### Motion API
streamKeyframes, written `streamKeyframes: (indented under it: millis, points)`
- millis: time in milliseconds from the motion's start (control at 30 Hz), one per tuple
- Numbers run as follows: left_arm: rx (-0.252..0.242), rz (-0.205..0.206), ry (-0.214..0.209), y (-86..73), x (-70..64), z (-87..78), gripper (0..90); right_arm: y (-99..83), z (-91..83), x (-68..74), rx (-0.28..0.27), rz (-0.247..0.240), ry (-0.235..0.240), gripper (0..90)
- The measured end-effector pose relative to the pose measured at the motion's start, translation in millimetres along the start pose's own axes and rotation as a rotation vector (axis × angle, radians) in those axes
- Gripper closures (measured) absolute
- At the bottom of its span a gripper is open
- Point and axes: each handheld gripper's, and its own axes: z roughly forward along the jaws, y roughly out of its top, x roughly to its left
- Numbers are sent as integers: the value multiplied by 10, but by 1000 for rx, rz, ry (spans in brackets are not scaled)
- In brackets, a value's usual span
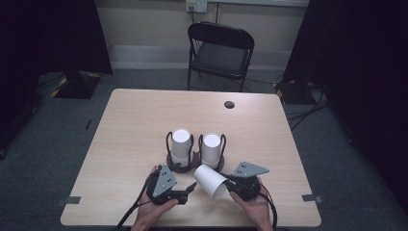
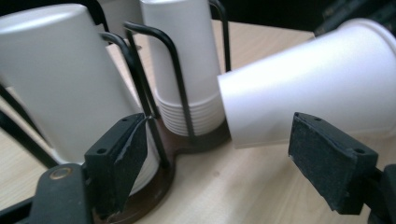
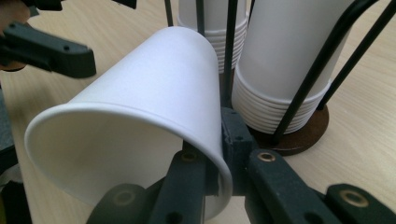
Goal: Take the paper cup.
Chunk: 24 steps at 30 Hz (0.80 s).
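Two stacks of upside-down white paper cups, one on the left (image 1: 181,144) and one on the right (image 1: 211,147), stand in black wire holders on a brown base (image 1: 174,167) at the table's middle. My right gripper (image 1: 227,183) is shut on the rim of a single white cup (image 1: 210,180) that lies tilted, bottom toward the stacks. In the right gripper view one jaw is inside the single cup (image 3: 154,93) and one outside, so the right gripper (image 3: 218,154) pinches the wall. My left gripper (image 1: 189,191) is open just left of that cup, and in its own view the left gripper (image 2: 224,161) holds nothing while the cup (image 2: 317,79) hangs ahead.
The light wooden table (image 1: 144,115) has a round cable hole (image 1: 229,104) at the back. A black folding chair (image 1: 221,50) stands behind it. The wire holders (image 2: 140,70) stand close to the left gripper's left jaw. Both hands sit near the front edge.
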Motion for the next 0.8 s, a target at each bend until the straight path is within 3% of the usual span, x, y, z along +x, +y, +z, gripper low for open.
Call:
streamKeyframes:
  millis: [100,167,233,367,567,633,800]
  points:
    - [22,23,-46,2,-50,57,181,27,14,-15,34,-3,11,877]
    - [49,82,-41,19,-100,87,175,37,19,-21,42,-5,14,884]
    - [46,100,-56,37,-140,109,176,51,19,-26,52,-5,19,884]
    - [45,123,-74,52,-166,128,175,67,1,-34,52,-5,18,887]
    - [52,132,-73,51,-205,181,169,92,-16,-74,78,12,26,888]
    - [65,161,-74,57,-221,207,161,117,-21,-90,91,14,30,888]
    - [70,178,-74,56,-248,244,161,197,-62,-130,111,19,20,889]
